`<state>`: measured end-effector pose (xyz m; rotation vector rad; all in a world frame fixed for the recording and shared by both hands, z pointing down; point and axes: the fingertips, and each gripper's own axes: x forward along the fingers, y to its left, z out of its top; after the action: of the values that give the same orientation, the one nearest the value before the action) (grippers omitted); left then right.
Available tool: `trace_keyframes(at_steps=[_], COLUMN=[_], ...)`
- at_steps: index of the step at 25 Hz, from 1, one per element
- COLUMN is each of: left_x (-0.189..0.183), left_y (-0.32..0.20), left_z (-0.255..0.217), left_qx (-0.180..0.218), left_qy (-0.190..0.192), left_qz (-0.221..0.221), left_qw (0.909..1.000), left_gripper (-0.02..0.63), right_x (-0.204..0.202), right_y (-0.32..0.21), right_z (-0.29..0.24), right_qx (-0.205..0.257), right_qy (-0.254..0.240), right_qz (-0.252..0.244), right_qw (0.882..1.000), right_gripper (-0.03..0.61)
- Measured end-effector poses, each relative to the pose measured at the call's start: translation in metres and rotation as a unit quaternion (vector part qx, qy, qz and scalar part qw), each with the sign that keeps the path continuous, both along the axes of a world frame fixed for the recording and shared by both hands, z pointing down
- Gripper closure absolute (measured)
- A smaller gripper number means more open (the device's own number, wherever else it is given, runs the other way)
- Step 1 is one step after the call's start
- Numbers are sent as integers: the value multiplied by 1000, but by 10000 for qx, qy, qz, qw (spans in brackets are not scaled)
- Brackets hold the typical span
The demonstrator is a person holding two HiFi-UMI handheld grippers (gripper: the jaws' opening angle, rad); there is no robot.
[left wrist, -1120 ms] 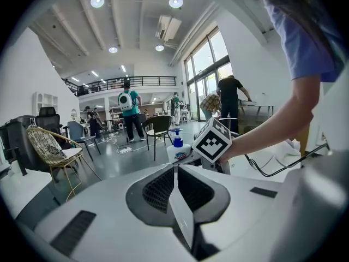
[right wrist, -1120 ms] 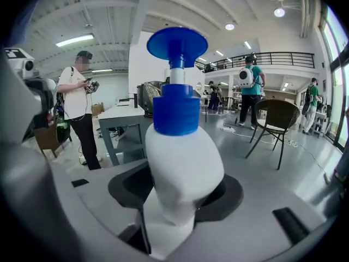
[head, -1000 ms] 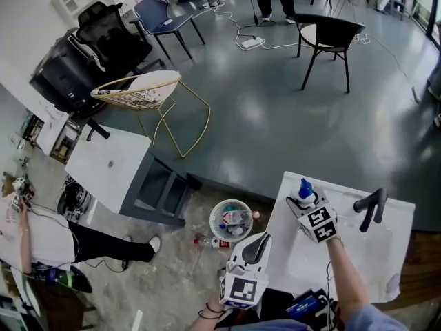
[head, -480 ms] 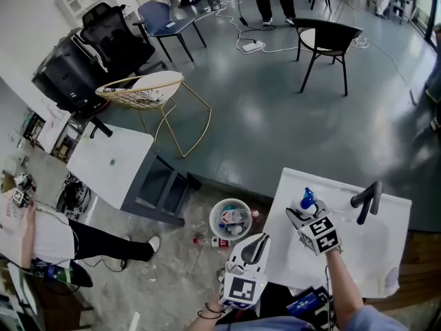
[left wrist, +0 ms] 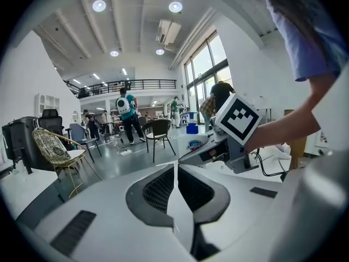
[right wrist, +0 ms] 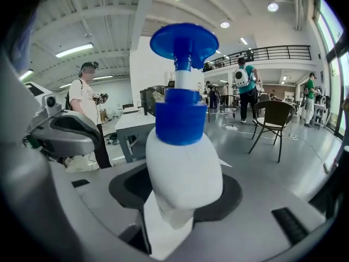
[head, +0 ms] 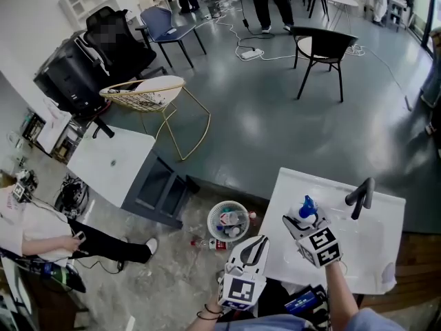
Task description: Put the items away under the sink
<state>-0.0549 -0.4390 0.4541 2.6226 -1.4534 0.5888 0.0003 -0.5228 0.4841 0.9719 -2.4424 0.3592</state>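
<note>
A white pump bottle [head: 304, 212] with a blue cap is held upright above the white sink counter [head: 382, 264]; my right gripper [head: 300, 221] is shut on its body. In the right gripper view the white pump bottle [right wrist: 184, 165] fills the middle between the jaws. My left gripper [head: 256, 244] hangs off the counter's left front corner, jaws together with nothing between them. In the left gripper view its tips [left wrist: 175, 167] meet, and the bottle [left wrist: 196, 144] shows to the right in the right gripper.
A black faucet [head: 360, 197] stands at the sink's back. A round bin [head: 229, 221] of rubbish and a small bottle [head: 207, 242] lie on the floor left of the counter. A person sits on the floor at far left [head: 41, 233]. Chairs stand further off.
My right gripper has carried the bottle up and away from the faucet, toward the counter's near edge. The left gripper has hardly shifted.
</note>
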Motion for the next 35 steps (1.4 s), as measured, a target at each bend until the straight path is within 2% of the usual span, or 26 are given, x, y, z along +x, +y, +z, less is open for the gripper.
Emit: trace_keyframes(at_steps=[6, 10, 28, 35], left_x=[-7, -17, -46, -67], left_y=[19, 35, 151, 206], left_z=[-5, -11, -21, -21], left_qx=[44, 21, 63, 151], left_qy=[0, 153, 386, 305], left_qz=[-34, -74, 75, 177], left_qw=[10000, 9999, 9992, 9993], left_gripper=[595, 595, 595, 595], right_x=[-4, -12, -52, -70], right_y=[33, 52, 182, 240], right_z=[-19, -31, -55, -56], right_qx=[122, 192, 303, 345], right_qy=[129, 54, -213, -255], right_qz=[-92, -23, 62, 154], right_qw=[9998, 9998, 9993, 9990], right_gripper=[365, 365, 367, 367])
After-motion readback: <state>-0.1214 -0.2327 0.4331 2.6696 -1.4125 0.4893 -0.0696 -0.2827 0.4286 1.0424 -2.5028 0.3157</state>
